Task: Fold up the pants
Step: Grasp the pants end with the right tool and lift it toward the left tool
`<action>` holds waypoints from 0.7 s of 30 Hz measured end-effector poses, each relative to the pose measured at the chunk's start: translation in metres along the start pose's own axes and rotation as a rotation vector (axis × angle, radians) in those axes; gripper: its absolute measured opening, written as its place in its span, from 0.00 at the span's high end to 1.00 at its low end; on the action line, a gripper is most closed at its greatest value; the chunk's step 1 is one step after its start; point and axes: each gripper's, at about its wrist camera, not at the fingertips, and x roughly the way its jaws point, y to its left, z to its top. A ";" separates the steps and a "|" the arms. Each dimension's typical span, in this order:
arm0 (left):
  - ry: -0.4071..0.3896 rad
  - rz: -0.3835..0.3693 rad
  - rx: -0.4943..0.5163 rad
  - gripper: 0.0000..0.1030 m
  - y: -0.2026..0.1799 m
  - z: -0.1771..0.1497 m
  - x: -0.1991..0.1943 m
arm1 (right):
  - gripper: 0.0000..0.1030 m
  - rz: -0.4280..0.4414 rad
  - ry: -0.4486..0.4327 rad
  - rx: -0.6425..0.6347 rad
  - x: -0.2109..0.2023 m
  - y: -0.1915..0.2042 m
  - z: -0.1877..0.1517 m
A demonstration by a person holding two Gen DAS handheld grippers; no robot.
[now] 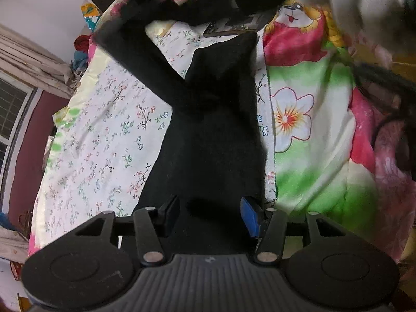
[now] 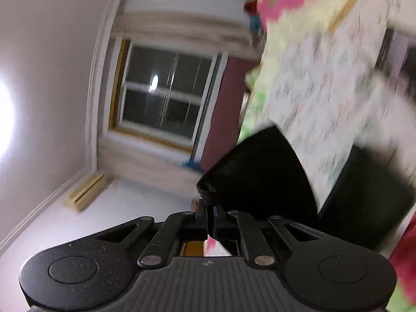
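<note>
The left gripper (image 1: 210, 214) is hovering with jaws apart, black pants (image 1: 213, 135) lying on the bed (image 1: 104, 130) directly ahead. The right gripper (image 2: 210, 212) is pinching a pants edge, jaws clamped.

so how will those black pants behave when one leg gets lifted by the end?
Likely floppy: the black pants lie flat, following the bedsheet. The end pinched in the right hand-held gripper fans out and sags, so the rest probably trails. Probably light, given the small pinch holds it.
</note>
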 end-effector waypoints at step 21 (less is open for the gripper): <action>-0.050 0.035 -0.040 0.33 0.016 0.016 0.003 | 0.99 -0.445 -0.056 -0.035 -0.037 -0.031 -0.001</action>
